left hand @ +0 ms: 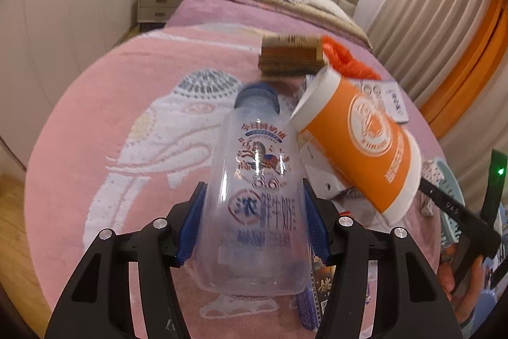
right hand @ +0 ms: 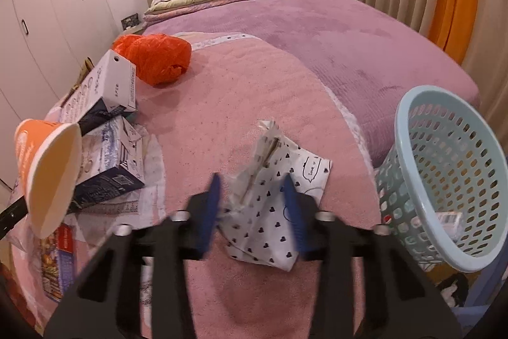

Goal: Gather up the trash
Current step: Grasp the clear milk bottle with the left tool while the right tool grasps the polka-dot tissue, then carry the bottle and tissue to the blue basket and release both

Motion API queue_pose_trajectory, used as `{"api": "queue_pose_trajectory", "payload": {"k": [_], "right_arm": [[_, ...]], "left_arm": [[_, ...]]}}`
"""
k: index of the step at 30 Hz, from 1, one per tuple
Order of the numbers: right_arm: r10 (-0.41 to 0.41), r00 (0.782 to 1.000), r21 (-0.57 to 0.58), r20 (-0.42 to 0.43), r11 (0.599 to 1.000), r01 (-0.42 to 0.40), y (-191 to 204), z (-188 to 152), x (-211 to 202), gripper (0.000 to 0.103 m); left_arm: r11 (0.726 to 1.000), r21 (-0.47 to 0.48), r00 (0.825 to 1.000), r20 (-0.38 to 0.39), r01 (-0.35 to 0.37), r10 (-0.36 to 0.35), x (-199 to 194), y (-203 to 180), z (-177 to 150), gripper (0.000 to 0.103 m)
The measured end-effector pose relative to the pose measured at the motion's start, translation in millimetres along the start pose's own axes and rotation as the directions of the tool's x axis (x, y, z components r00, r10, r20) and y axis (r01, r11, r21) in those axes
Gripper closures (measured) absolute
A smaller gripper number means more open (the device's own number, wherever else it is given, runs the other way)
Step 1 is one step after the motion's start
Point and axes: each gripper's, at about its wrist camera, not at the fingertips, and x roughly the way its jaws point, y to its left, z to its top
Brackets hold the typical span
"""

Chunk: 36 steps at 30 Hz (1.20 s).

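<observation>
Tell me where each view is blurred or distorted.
Left wrist view: fisheye bends the room's edges; the clear bottle shows glare streaks and the brown box behind it is smeared. Right wrist view: the right gripper and heart-print wrapper are motion-blurred, while the blue basket looks sharper.

black grippers w/ blue ribbed pads (left hand: 316, 231), silver screws (left hand: 345, 221).

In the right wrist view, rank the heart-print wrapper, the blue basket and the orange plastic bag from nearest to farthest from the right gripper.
1. Heart-print wrapper, between the right gripper's fingers.
2. Blue basket, right.
3. Orange plastic bag, far left.
</observation>
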Motion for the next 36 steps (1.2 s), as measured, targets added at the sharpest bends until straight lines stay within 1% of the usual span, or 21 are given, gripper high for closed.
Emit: {"api": "queue_pose_trajectory", "payload": {"k": [1, 2, 3, 6, 8, 11, 14, 17, 19, 23, 26, 28, 34, 36], "right_arm": [[0.004, 1.0, 0.003, 0.006, 1.0, -0.004, -1.8, -0.4, -2.0, 0.087], [0.006, 1.0, 0.002, 0.012, 1.0, -0.006, -1.6, -0.9, -3.9, 0.09], [0.009, 1.0, -0.001, 0.019, 1.0, -0.009, -1.7, -1.5, -6.0, 0.096], [0.002, 0.998, -0.022, 0.059, 1.0, -0.001, 0.8, -2.6, -16.9, 0.098], [0.018, 0.996, -0.033, 0.083, 0.999, -0.016, 2.5, -1.4, -27.0, 0.098], [0.033, 0.992, -0.051, 0.12, 0.998, -0.027, 5.1, 1.6, -41.5, 0.098], [0.053, 0.988, -0.051, 0.145, 0.998, -0.046, 2.1, 5.6, -53.8, 0.098], [0.065, 0.984, -0.045, 0.166, 0.997, -0.058, -0.6, 8.2, -64.8, 0.098], [0.07, 0.981, -0.036, 0.179, 0.997, -0.064, -3.7, 10.7, -71.9, 0.098], [0.072, 0.974, -0.019, 0.214, 0.997, -0.069, -15.7, 16.3, -89.6, 0.098], [0.059, 0.97, -0.004, 0.237, 0.998, -0.06, -29.6, 21.1, -100.5, 0.098], [0.046, 0.967, 0.015, 0.25, 0.999, -0.051, -43.7, 23.0, -107.0, 0.098], [-0.018, 0.965, 0.076, 0.261, 0.997, -0.002, -84.5, 25.1, -117.1, 0.098], [-0.035, 0.965, 0.106, 0.259, 0.994, 0.007, -102.3, 24.3, -118.2, 0.098]], "left_arm": [[1.0, -0.002, 1.0, 0.014, 0.003, -0.003, -4.7, 0.1, 0.8, 0.049], [1.0, -0.003, 1.0, 0.026, 0.006, -0.006, -8.7, -0.3, 1.7, 0.05], [1.0, -0.002, 0.999, 0.042, 0.009, -0.009, -14.0, -1.4, 2.9, 0.05], [1.0, 0.007, 0.996, 0.087, 0.026, -0.026, -27.6, -8.2, 5.3, 0.05], [0.999, 0.019, 0.992, 0.117, 0.033, -0.035, -35.7, -15.3, 6.6, 0.05], [0.998, 0.036, 0.985, 0.162, 0.048, -0.053, -49.0, -26.6, 8.6, 0.05], [0.996, 0.052, 0.974, 0.211, 0.072, -0.081, -64.6, -38.5, 10.9, 0.05], [0.994, 0.077, 0.967, 0.236, 0.082, -0.098, -72.3, -52.2, 17.9, 0.05], [0.989, 0.107, 0.96, 0.25, 0.098, -0.122, -77.5, -66.1, 20.6, 0.05], [0.975, 0.176, 0.95, 0.257, 0.137, -0.18, -77.6, -103.6, 24.8, 0.05], [0.962, 0.215, 0.946, 0.239, 0.17, -0.22, -69.3, -127.8, 26.5, 0.05], [0.947, 0.247, 0.942, 0.215, 0.204, -0.259, -59.2, -152.1, 28.4, 0.05], [0.905, 0.341, 0.931, 0.168, 0.254, -0.325, -34.0, -219.5, 21.5, 0.05], [0.885, 0.367, 0.926, 0.133, 0.286, -0.354, -22.7, -242.5, 19.0, 0.05]]}}
